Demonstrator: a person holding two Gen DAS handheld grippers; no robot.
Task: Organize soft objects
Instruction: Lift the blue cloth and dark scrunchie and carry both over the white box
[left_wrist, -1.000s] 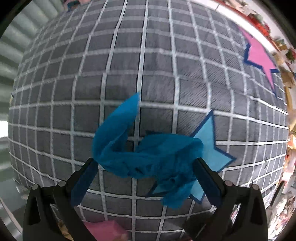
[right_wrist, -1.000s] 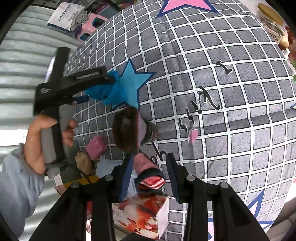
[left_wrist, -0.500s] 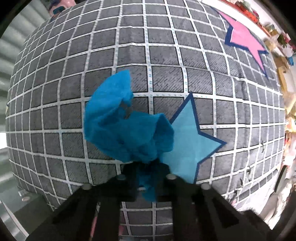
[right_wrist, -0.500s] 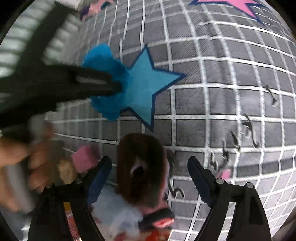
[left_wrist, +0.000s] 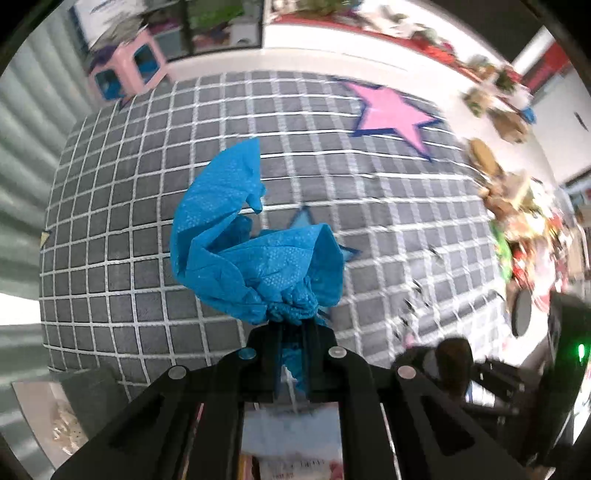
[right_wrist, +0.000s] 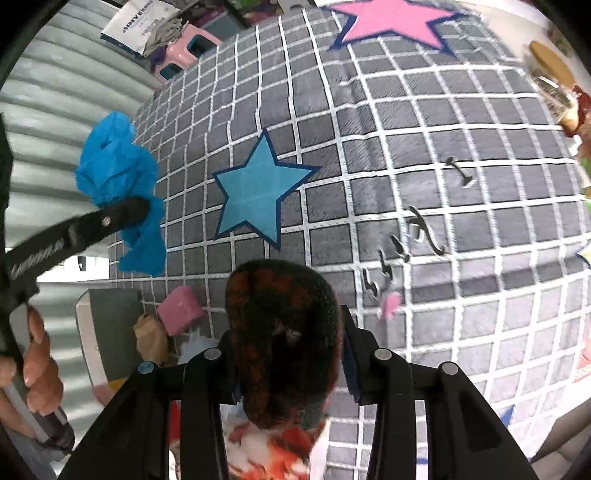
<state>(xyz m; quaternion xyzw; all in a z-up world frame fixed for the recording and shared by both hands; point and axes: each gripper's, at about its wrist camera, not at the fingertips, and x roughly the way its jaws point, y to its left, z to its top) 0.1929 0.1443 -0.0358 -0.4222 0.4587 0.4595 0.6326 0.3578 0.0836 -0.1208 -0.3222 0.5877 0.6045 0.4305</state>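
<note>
Bright blue cloth (left_wrist: 255, 254); dark brown-red fuzzy item (right_wrist: 284, 332); grey mat (right_wrist: 424, 147) — white grid, pink and blue stars.

Crumpled cloth (right_wrist: 118, 173) left of the printed star (right_wrist: 258, 188) on the gridded mat (right_wrist: 461, 314), sponge block (right_wrist: 180, 309) at the mat's near-left edge

Hiding part of the blue star (left_wrist: 302, 221) beyond the fingers; blurring clutter (left_wrist: 517, 206) off to their right.

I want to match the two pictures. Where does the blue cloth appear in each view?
Left wrist view: the blue cloth fills the centre, pinched in the left tool.
Right wrist view: it is at the left edge, upper half, in the same tool.
Shared landmark: the pink star on the grey checked mat.
</note>
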